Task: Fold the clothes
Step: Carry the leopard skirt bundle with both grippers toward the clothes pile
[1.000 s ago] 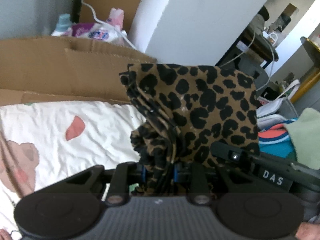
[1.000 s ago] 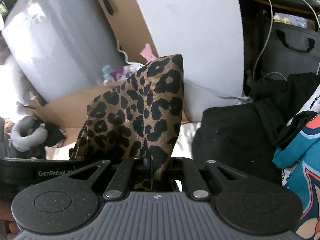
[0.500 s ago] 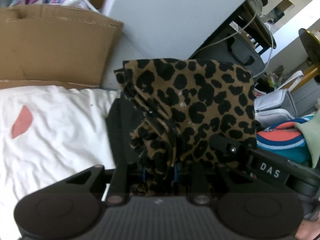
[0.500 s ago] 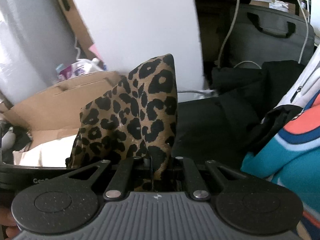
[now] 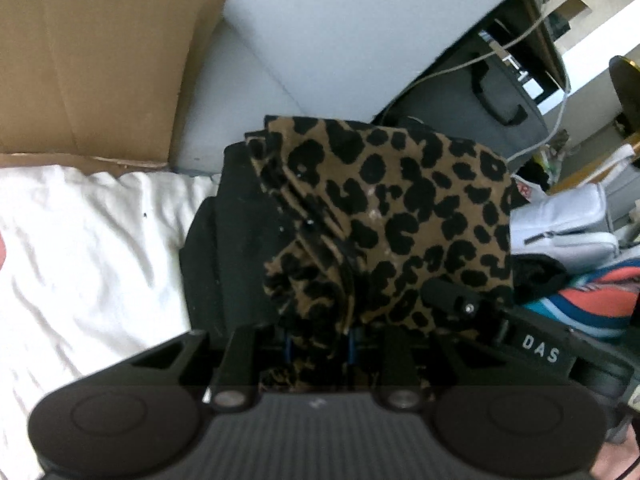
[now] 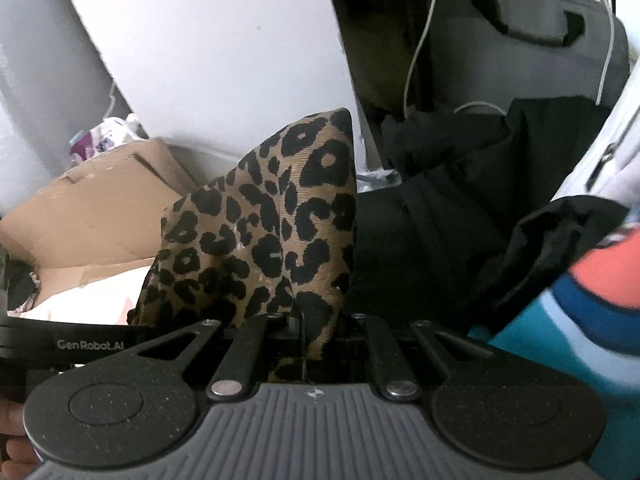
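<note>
Left gripper [image 5: 318,350] clamped on bunched leopard cloth [image 5: 400,216]; right gripper [image 6: 302,330] pinching its corner. Both lower than before, cloth now over black garment [image 5: 228,260], white sheet [image 5: 92,240] receded leftward, cardboard [image 5: 100,60] nearer.

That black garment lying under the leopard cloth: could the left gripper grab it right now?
Probably not. The left gripper is shut on the leopard cloth, a thick bunch filling its jaws and hanging over the black garment. It would have to let go first.
</note>
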